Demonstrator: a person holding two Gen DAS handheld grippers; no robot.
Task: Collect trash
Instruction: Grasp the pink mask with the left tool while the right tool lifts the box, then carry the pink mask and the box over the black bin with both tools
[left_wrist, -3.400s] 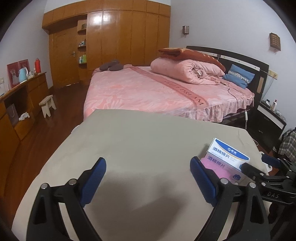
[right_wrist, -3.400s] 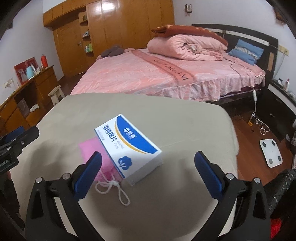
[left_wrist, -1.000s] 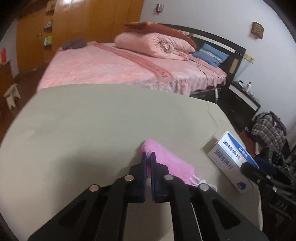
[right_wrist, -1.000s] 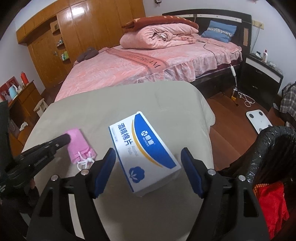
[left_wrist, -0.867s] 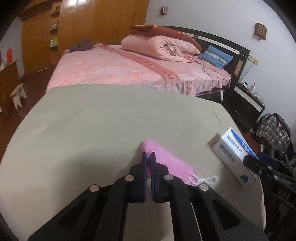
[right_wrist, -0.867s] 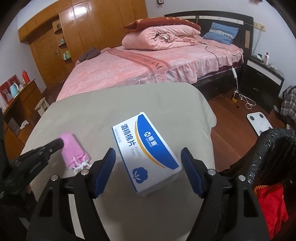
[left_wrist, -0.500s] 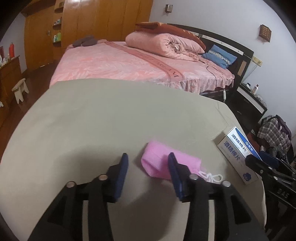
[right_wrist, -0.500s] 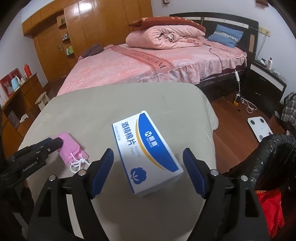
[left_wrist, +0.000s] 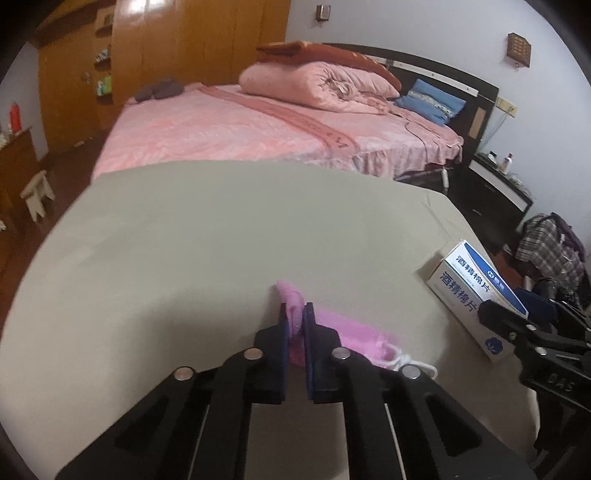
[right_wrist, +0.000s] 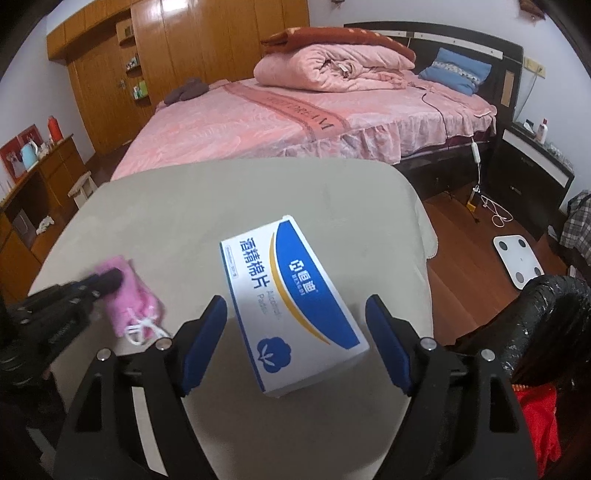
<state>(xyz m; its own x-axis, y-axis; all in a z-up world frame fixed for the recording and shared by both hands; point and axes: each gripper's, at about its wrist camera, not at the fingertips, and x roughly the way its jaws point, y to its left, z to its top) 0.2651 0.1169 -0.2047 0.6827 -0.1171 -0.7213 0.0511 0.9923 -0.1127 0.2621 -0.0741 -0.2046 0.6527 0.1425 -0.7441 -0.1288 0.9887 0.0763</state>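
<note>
Pink face mask (left_wrist: 295, 317) pinched at one edge by left gripper (left_wrist: 295, 325), thin hold may slip; right gripper (right_wrist: 295, 343) spread around swab box (right_wrist: 291, 314).

both wrist views close over table (left_wrist: 221, 240), facing bed (right_wrist: 258, 122), sharing box (right_wrist: 291, 310)

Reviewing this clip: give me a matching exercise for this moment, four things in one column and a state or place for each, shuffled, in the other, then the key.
Things:
1. left gripper
2. right gripper
3. pink mask
4. black bag

States or places:
A. open, jaws either side of the white and blue box
B. beside the table, off its right edge
C. shut on a fold of pink
D. lying on the table, one end pinched

Pairs: 1-C, 2-A, 3-D, 4-B
</note>
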